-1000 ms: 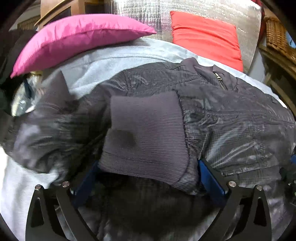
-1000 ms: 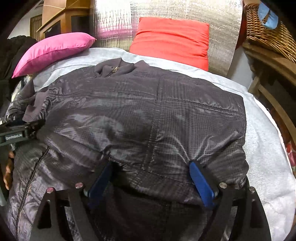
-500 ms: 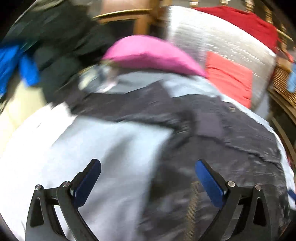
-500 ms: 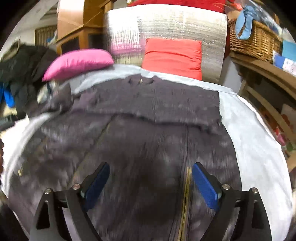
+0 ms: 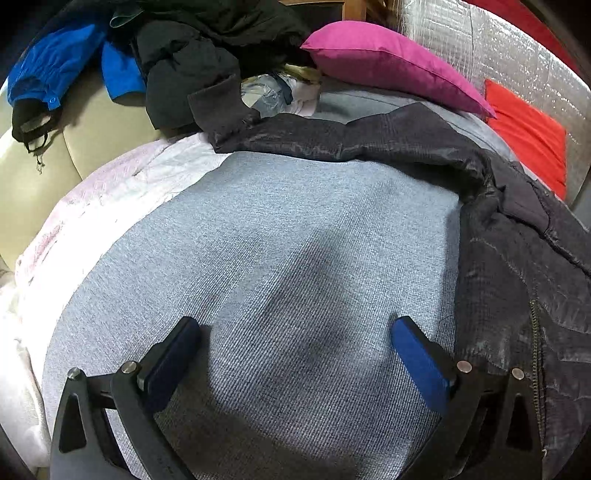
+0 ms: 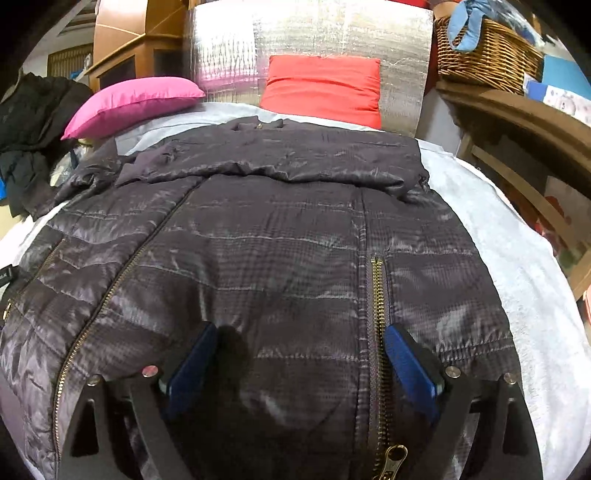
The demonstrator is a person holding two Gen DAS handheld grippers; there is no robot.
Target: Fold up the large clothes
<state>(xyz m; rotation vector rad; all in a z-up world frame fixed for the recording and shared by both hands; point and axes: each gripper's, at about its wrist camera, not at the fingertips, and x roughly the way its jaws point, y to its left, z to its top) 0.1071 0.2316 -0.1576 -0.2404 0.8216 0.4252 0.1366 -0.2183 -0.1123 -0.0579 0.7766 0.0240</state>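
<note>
A dark grey quilted jacket [image 6: 280, 236] lies front up on a grey bed cover [image 6: 517, 258], collar toward the far pillows, both sleeves folded across the chest. My right gripper [image 6: 299, 350] is open and empty, low over the jacket's lower front beside a brass pocket zip [image 6: 376, 295]. In the left wrist view the jacket [image 5: 517, 258] lies at the right, with one sleeve [image 5: 332, 140] stretching left across the bed. My left gripper [image 5: 295, 339] is open and empty over the bare grey cover [image 5: 258, 240], left of the jacket.
A pink pillow [image 5: 391, 62] and a red pillow [image 6: 325, 85] lie at the bed's head against a silver quilted board [image 6: 314, 33]. Black and blue clothes [image 5: 177, 55] are piled at the far left. A wicker basket [image 6: 487, 51] sits on wooden shelving at right.
Both grippers let go of the jacket sleeves they had carried over the chest and pulled back. The left swung left over bare cover; the right drew back toward the hem.
</note>
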